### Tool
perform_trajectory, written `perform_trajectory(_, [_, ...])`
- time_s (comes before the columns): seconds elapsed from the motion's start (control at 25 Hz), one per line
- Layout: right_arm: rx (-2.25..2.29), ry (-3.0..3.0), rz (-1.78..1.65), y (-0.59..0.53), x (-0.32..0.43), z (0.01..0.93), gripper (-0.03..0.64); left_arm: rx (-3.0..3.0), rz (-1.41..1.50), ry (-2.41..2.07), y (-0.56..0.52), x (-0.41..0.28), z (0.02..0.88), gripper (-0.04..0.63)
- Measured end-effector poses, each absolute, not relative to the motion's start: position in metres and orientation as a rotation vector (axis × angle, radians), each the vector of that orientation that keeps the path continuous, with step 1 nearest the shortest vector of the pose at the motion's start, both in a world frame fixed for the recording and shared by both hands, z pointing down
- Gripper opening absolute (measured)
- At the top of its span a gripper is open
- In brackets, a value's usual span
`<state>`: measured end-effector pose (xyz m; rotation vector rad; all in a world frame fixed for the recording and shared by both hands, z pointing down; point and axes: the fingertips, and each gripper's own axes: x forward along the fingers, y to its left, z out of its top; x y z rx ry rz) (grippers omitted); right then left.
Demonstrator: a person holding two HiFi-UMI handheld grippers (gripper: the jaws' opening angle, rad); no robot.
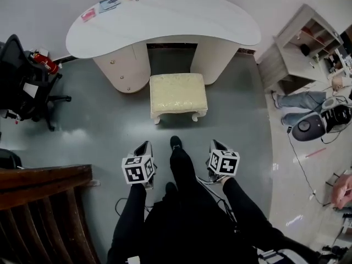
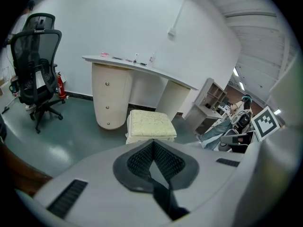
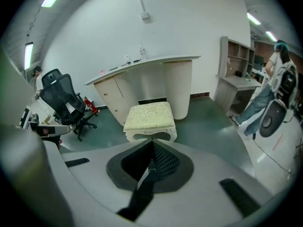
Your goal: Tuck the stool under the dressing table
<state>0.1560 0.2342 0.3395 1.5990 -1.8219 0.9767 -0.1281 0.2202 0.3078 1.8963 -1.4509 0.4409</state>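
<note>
Head view: stool (image 1: 179,94) stands on the floor (image 1: 104,120), back edge at the desk (image 1: 181,21) opening, most of the seat sticking out. Left gripper (image 1: 144,147) & right gripper (image 1: 218,146) hang well short of it.

Left gripper view: fingers (image 2: 139,161) closed, nothing btwn them, stool ahead.

Right gripper view: same, fingers together, empty.

Looks like the tuck isn't begun; the whole push is left.
</note>
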Motion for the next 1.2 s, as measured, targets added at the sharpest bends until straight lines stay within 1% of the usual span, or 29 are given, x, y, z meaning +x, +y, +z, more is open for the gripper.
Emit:
perform_trajectory(0.32, [1.519,-1.773,1.044,0.186,0.154,0.373,0.005,1.842,0.514,-1.437,0.162,-0.123,0.344,0.008])
perform_trajectory(0.72, [1.417,-1.691,1.111,0.150,0.151,0.428,0.005,1.733,0.565,-1.416,0.117,-0.128,0.402,0.008])
perform_trajectory(0.96, [1.384,-1.637,1.107,0.095,0.139,0.482,0.005,1.689,0.584,-1.385,0.065,-0.140,0.460,0.008])
perform_trajectory(1.2, [1.409,-1.562,1.185,0.058,0.155,0.529,0.005,1.651,0.639,-1.344,0.035,-0.130,0.515,0.008])
